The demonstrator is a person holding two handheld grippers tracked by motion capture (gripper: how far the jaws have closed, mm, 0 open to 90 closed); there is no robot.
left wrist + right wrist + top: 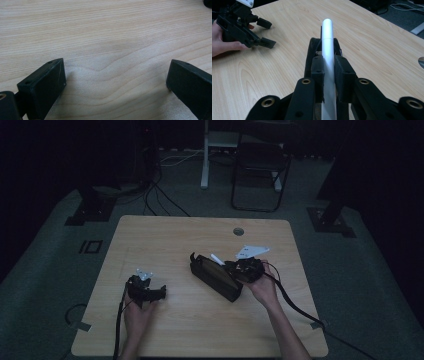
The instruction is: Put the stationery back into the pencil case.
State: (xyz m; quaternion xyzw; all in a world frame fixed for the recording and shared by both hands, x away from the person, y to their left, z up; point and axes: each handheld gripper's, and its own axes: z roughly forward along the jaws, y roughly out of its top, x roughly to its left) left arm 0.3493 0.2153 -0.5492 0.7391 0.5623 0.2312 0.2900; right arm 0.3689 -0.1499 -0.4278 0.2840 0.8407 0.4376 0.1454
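The near end of the white pen (329,62) runs out of the bottom of the right gripper view, and its middle is covered by the right tongs (329,75) pinching it. Under it, most of the black case (216,276) hides behind those tongs. Both fingers of the left tongs (117,82) are cut off by the frame. The room beyond the table (165,240) is too dark to make out.
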